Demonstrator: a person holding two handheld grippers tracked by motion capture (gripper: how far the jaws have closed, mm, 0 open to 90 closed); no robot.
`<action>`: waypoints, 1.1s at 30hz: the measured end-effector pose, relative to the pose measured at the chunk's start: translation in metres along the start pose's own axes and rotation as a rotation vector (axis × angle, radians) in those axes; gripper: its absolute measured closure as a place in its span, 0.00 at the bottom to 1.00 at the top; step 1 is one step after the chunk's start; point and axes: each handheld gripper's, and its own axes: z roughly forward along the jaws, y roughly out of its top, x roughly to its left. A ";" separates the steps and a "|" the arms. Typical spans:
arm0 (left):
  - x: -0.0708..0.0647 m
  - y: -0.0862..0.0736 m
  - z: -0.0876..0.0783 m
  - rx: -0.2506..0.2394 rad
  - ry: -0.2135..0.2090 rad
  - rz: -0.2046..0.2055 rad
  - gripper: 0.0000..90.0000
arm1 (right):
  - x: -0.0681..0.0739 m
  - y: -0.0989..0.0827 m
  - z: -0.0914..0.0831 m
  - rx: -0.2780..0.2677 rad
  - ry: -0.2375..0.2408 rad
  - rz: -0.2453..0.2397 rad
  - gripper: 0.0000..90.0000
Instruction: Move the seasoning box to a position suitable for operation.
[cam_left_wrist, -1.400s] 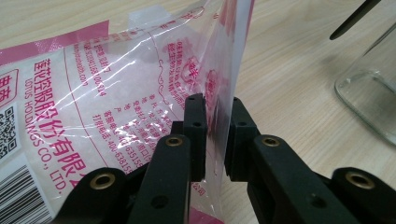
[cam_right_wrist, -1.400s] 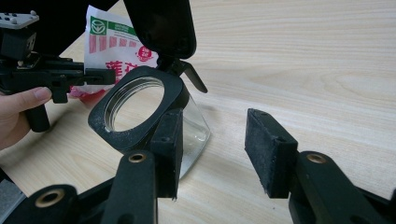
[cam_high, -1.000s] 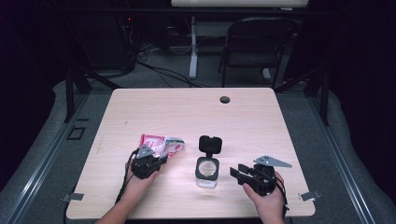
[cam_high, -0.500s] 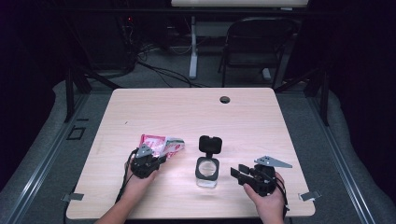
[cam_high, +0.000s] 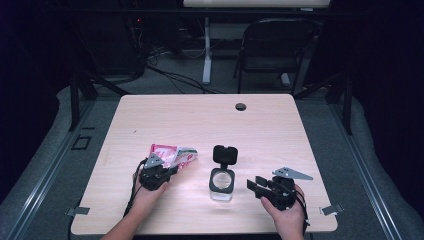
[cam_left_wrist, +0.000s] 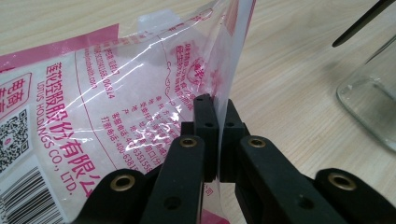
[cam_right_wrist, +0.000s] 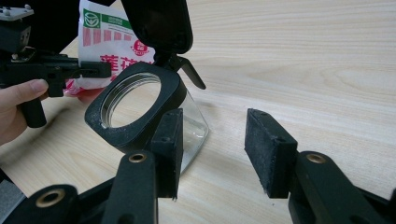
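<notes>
Left gripper jaws have just been closing and now pinch the edge of the pink-and-white printed plastic pouch; nothing else has shifted. Judged secured for lifting toward the clear glass jar with open black flip lid, mid-front of the pale wooden tabletop. Right gripper hovers spread, empty, near the front right corner. Dark room, folding chair behind

pink and clear plastic bag printed "LOTUS HOLDINGS CO., LTD." beside Chinese characters, partial digits "00314" and "400-8351556", QR code and barcode at its edge, green round emblem on its top corner in the right gripper view
</notes>
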 end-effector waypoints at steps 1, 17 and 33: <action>0.000 0.000 -0.001 -0.004 0.002 0.000 1.00 | 0.000 0.000 0.000 -0.001 0.000 0.001 0.64; 0.008 0.013 -0.034 -0.073 0.039 -0.007 1.00 | 0.001 0.001 0.003 -0.001 0.007 -0.004 0.64; 0.025 0.023 -0.062 -0.133 0.064 -0.049 1.00 | 0.002 0.002 0.006 0.001 0.010 -0.004 0.63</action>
